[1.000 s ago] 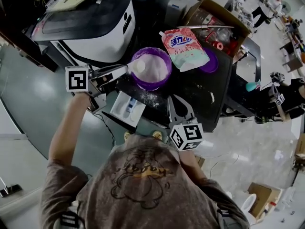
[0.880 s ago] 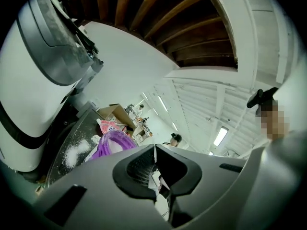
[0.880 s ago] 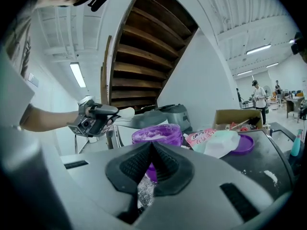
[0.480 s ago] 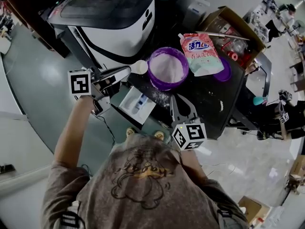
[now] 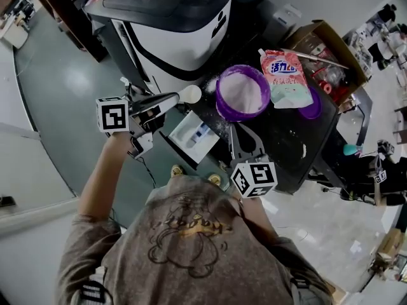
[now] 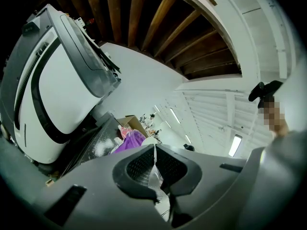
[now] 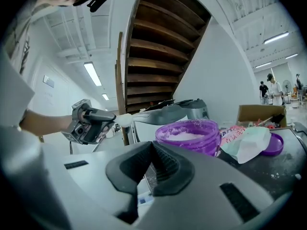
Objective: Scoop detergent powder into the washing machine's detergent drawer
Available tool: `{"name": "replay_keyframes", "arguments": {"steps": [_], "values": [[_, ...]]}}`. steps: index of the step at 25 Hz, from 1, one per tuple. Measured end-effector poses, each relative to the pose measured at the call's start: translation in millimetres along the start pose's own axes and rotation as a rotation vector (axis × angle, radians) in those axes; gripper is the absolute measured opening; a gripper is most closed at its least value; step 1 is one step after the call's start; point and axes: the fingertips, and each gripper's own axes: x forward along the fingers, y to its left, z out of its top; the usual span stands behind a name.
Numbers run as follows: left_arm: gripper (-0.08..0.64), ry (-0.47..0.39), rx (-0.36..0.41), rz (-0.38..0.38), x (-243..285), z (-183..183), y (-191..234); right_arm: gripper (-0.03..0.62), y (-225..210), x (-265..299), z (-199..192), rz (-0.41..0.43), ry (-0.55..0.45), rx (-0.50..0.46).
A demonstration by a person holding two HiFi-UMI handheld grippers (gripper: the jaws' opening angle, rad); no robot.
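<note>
My left gripper (image 5: 166, 99) is shut on the handle of a white scoop (image 5: 189, 94) heaped with powder. It holds the scoop level, left of the purple tub of white powder (image 5: 242, 94) and beyond the far end of the open detergent drawer (image 5: 194, 134). The drawer sticks out below the washing machine (image 5: 172, 24). In the right gripper view the scoop (image 7: 125, 120) and the left gripper (image 7: 88, 121) show left of the tub (image 7: 189, 135). My right gripper (image 5: 240, 134) hovers over the black tabletop near the tub, shut and holding nothing. In the left gripper view the jaws (image 6: 154, 150) pinch the thin handle.
A pink detergent bag (image 5: 286, 78) lies right of the tub, with the purple lid (image 5: 311, 110) beside it. A cardboard box (image 5: 324, 49) of clutter stands at the table's far right. Spilled powder dusts the black table (image 5: 280, 145). People stand far off on the right.
The loaded scoop has left the tub's rim and moved left, away from the tub and nearer the washing machine. The right gripper has stayed in place.
</note>
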Motion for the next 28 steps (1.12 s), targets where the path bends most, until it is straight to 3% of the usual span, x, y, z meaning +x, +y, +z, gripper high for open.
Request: {"name": "replay_keyframes", "arguments": {"steps": [7,19,28], "values": [[0.025,0.012,0.028,0.042,-11,-25,9,0.000,9,10,-4,0.026,0.010,-0.004],[0.025,0.008,0.005,0.125,-17,-71,47,0.000,14,12,-11,0.046,0.027,-0.013],[0.025,0.069,0.059,0.249,-15,-105,83,0.000,7,9,-15,0.042,0.036,-0.010]]}}
